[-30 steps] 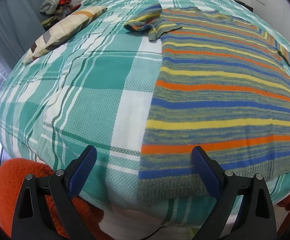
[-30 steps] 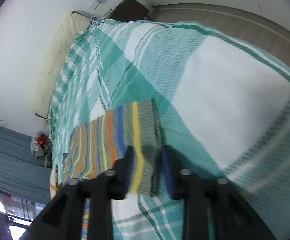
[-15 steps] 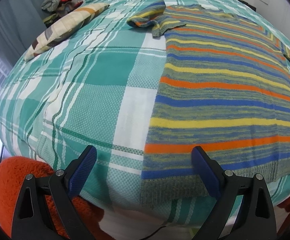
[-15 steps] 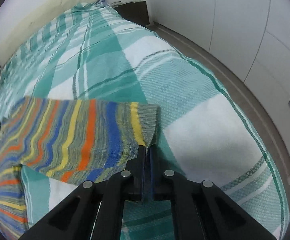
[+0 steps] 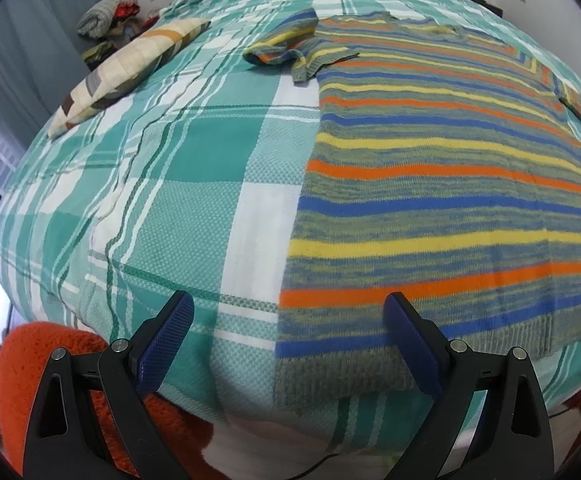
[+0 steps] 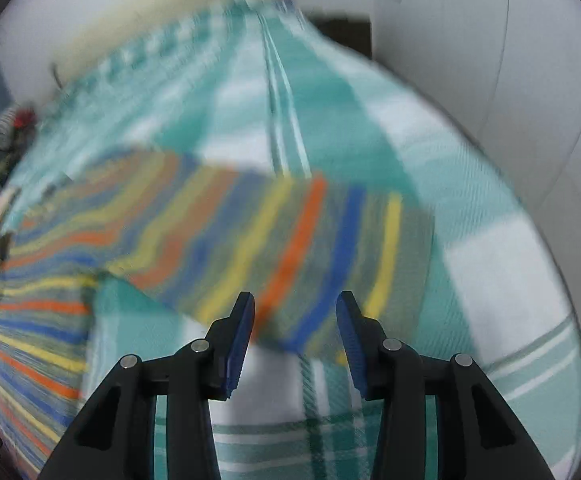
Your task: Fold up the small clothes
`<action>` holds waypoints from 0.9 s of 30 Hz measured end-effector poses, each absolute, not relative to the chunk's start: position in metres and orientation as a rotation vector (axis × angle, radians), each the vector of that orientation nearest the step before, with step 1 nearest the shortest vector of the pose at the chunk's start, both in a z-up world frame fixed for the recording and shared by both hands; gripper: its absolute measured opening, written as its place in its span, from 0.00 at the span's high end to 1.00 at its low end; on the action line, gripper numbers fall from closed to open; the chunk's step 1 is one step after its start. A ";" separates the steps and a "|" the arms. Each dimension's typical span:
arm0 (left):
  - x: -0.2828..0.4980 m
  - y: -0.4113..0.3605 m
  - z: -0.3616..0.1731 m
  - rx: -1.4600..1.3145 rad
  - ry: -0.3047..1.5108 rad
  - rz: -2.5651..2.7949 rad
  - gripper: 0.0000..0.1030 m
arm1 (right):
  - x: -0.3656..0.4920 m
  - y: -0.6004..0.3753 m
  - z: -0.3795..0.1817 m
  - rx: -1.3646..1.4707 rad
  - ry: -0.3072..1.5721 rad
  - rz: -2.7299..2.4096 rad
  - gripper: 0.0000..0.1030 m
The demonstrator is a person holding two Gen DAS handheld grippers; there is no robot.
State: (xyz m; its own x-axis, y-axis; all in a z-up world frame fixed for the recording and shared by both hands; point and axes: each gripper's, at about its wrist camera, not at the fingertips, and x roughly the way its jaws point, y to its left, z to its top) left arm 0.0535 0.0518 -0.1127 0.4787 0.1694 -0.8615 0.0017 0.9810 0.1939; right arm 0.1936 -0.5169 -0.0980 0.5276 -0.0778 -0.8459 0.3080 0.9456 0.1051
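A striped knit sweater (image 5: pixel 442 184), grey-green with orange, blue and yellow bands, lies flat on the bed. Its left sleeve (image 5: pixel 290 46) is crumpled at the far side. My left gripper (image 5: pixel 290 344) is open and empty, above the bed's near edge by the sweater's hem. In the blurred right wrist view the sweater's right sleeve (image 6: pixel 290 236) lies stretched out on the bedspread. My right gripper (image 6: pixel 295 320) is open just above the sleeve's cuff end, holding nothing.
A teal and white plaid bedspread (image 5: pixel 162 184) covers the bed. A patchwork pillow (image 5: pixel 126 72) lies at the far left, with a heap of clothes (image 5: pixel 110 20) behind it. An orange fuzzy item (image 5: pixel 50 360) sits below the bed's near edge. White wardrobe doors (image 6: pixel 530 60) stand right.
My right gripper was shut on the sleeve's cuff half a second ago; it has now opened and the sleeve lies spread on the bed. The left gripper has stayed open, shifting slightly.
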 end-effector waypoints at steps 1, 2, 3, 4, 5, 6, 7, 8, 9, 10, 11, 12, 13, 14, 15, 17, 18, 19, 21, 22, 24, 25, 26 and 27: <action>0.052 0.052 -0.113 0.183 1.072 0.101 0.06 | 0.190 -0.524 -0.105 0.271 1.002 -0.245 0.61; 0.050 0.053 -0.112 0.184 1.071 0.102 0.06 | 0.182 -0.530 -0.104 0.280 0.969 -0.256 0.61; 0.049 0.055 -0.111 0.180 1.069 0.104 0.06 | 0.177 -0.533 -0.102 0.259 0.966 -0.304 0.60; 0.049 0.057 -0.110 0.171 1.068 0.104 0.06 | 0.172 -0.534 -0.100 0.231 0.972 -0.349 0.57; 0.049 0.058 -0.109 0.163 1.069 0.104 0.06 | 0.165 -0.534 -0.095 0.193 0.984 -0.404 0.54; 0.051 0.060 -0.107 0.154 1.070 0.104 0.06 | 0.159 -0.534 -0.092 0.179 0.981 -0.423 0.54; 0.053 0.061 -0.105 0.141 1.070 0.098 0.06 | 0.150 -0.532 -0.087 0.167 0.969 -0.435 0.54; 0.056 0.063 -0.100 0.128 1.062 0.085 0.06 | 0.139 -0.524 -0.078 0.158 0.952 -0.432 0.54; 0.061 0.063 -0.094 0.120 1.047 0.069 0.06 | 0.128 -0.515 -0.070 0.155 0.931 -0.415 0.53; 0.068 0.063 -0.088 0.125 1.025 0.047 0.06 | 0.116 -0.505 -0.062 0.156 0.911 -0.386 0.49; 0.078 0.060 -0.080 0.152 0.995 0.023 0.06 | 0.103 -0.489 -0.054 0.161 0.891 -0.339 0.44; 0.090 0.056 -0.071 0.200 0.957 0.006 0.06 | 0.094 -0.477 -0.050 0.165 0.878 -0.298 0.41; 0.102 0.050 -0.062 0.252 0.916 -0.006 0.06 | 0.083 -0.456 -0.046 0.174 0.860 -0.239 0.40; 0.117 0.045 -0.053 0.295 0.871 -0.031 0.06 | 0.075 -0.441 -0.044 0.183 0.849 -0.191 0.39; 0.131 0.040 -0.045 0.322 0.836 -0.060 0.06 | 0.067 -0.425 -0.044 0.190 0.842 -0.156 0.39; 0.162 0.030 -0.035 0.381 0.772 -0.092 0.06 | 0.061 -0.384 -0.047 0.196 0.826 -0.078 0.39; 0.180 0.023 -0.036 0.412 0.762 -0.103 0.06 | 0.052 -0.373 -0.051 0.190 0.827 -0.057 0.39; 0.192 0.019 -0.038 0.430 0.764 -0.109 0.06 | 0.049 -0.358 -0.054 0.178 0.834 -0.038 0.39; 0.223 0.008 -0.053 0.468 0.799 -0.134 0.06 | 0.051 -0.333 -0.061 0.162 0.860 0.015 0.39; 0.236 0.003 -0.063 0.488 0.826 -0.140 0.08 | 0.054 -0.328 -0.065 0.154 0.869 0.032 0.39; 0.260 -0.002 -0.087 0.512 0.887 -0.131 0.23 | 0.058 -0.315 -0.071 0.099 0.882 0.058 0.39; 0.272 -0.001 -0.098 0.506 0.925 -0.122 0.27 | 0.058 -0.311 -0.074 0.074 0.887 0.061 0.39; 0.280 0.002 -0.107 0.487 0.956 -0.114 0.36 | 0.058 -0.308 -0.077 0.058 0.893 0.065 0.39; 0.288 0.004 -0.113 0.466 0.980 -0.109 0.41 | 0.058 -0.308 -0.081 0.056 0.900 0.067 0.39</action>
